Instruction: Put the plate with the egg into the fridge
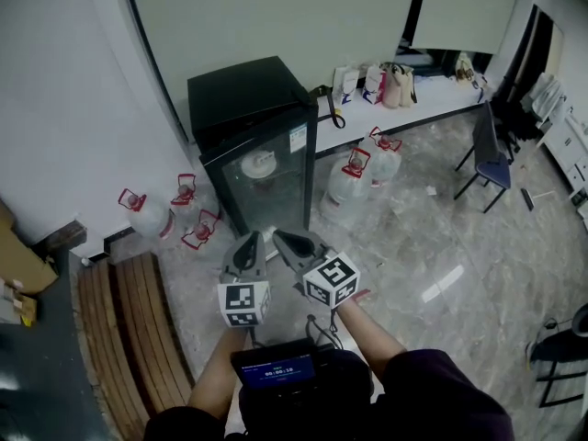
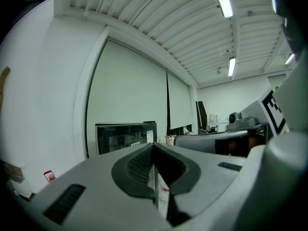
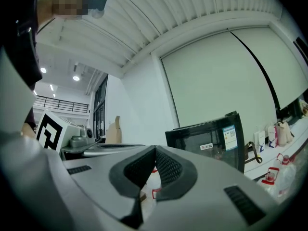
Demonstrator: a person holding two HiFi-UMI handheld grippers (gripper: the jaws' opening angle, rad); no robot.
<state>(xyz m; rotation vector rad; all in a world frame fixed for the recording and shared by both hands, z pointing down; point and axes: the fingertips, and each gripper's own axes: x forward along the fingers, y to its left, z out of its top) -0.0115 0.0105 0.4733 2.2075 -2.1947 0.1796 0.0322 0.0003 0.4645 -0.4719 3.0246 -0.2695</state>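
A small black fridge (image 1: 257, 141) with a glass door stands against the wall, and the door looks closed. Behind the glass lies a white plate (image 1: 258, 163); I cannot make out an egg on it. My left gripper (image 1: 251, 239) and right gripper (image 1: 280, 238) hang side by side just in front of the fridge, above the floor. Both are shut with nothing between the jaws. The left gripper view has the left gripper (image 2: 154, 146) pointing level at the fridge (image 2: 126, 136). In the right gripper view, the right gripper (image 3: 155, 149) faces the fridge (image 3: 211, 139) too.
Water jugs with red handles stand left of the fridge (image 1: 147, 213) and right of it (image 1: 353, 173). A wooden slatted bench (image 1: 129, 320) lies at the left. A low white ledge with bags (image 1: 386, 83) runs to the right, and a dark chair (image 1: 487, 159) stands beyond.
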